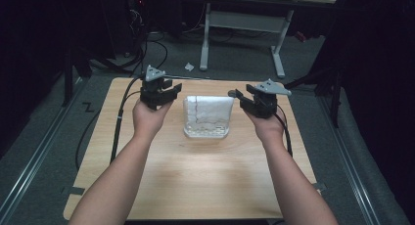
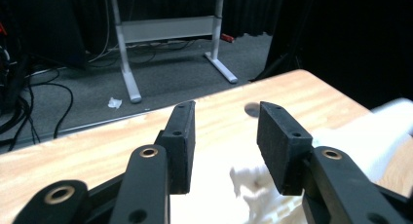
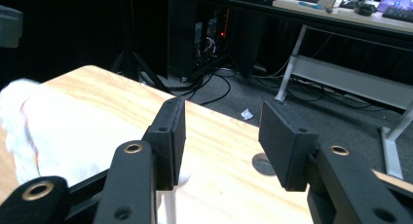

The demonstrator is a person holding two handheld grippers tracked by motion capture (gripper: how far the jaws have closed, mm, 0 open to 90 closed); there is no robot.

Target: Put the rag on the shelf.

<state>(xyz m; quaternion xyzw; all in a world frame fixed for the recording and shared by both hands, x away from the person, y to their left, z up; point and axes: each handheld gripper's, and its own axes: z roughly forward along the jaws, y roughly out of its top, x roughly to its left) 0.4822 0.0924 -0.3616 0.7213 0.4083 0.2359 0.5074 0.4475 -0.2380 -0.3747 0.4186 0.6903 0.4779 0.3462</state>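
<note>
A white towel [image 1: 208, 110] with a thin red stripe lies draped over a clear plastic basket [image 1: 206, 133] in the middle of the wooden table [image 1: 195, 186]. My left gripper [image 1: 174, 90] hovers just left of the towel's top edge, open and holding nothing. On the towel's right side my right gripper [image 1: 236, 94] is also open and empty. In the left gripper view the open gripper [image 2: 226, 107] is above the towel [image 2: 253, 185]. In the right gripper view the gripper [image 3: 222, 105] stands open with the towel [image 3: 29, 121] to its left.
A round grommet hole [image 3: 264, 164] sits in the table near its far edge. Beyond the table stands a desk on a white frame [image 1: 242, 22]. Cables [image 1: 147, 44] and a paper scrap [image 1: 189, 66] lie on the grey floor. The table's near half is bare wood.
</note>
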